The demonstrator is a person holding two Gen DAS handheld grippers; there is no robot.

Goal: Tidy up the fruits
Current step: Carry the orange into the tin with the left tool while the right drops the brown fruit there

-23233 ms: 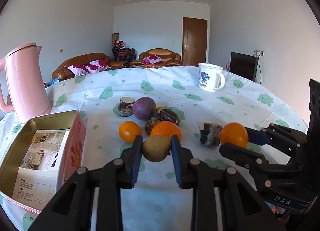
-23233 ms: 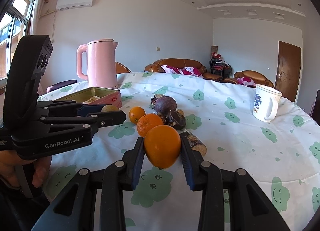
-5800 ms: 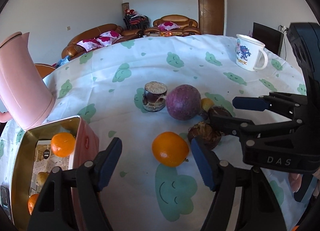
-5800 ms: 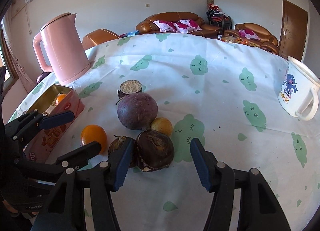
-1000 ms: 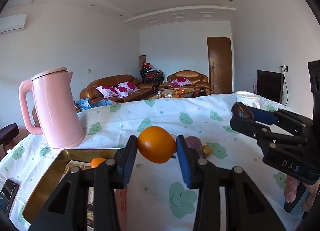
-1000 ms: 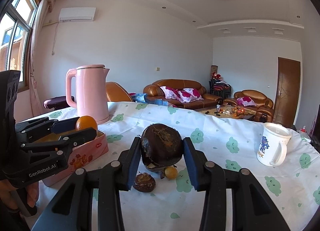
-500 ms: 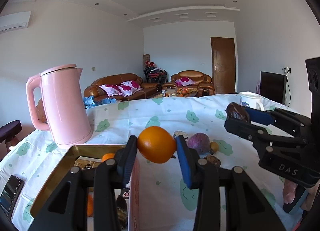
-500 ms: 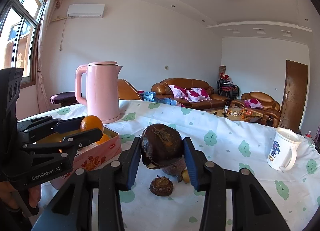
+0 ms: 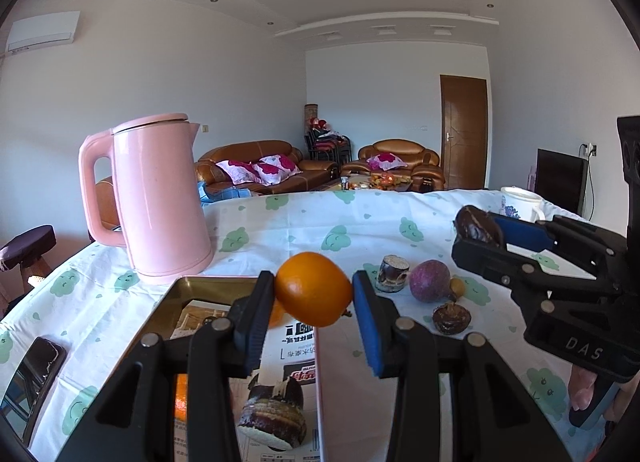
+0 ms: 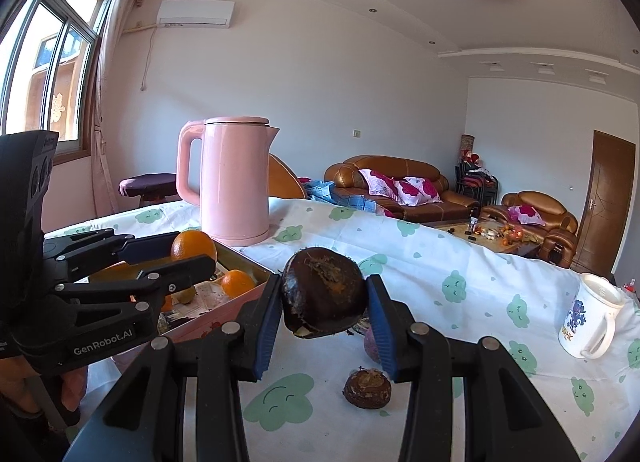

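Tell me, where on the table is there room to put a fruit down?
Bare tablecloth lies between the pink kettle and the white mug, and behind the purple fruit. The near patch in front of the small dark fruit is free too. The tin box already looks crowded with oranges and other pieces.

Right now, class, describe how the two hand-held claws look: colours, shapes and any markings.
Both are black plastic frames with silver rivets at the joints and two flat fingers lined with blue pads. The left claw carries white lettering "GenRobot.AI" on its side, seen from the right wrist view. The right claw is marked "DAS" in the left wrist view. No cables or sleeves show.
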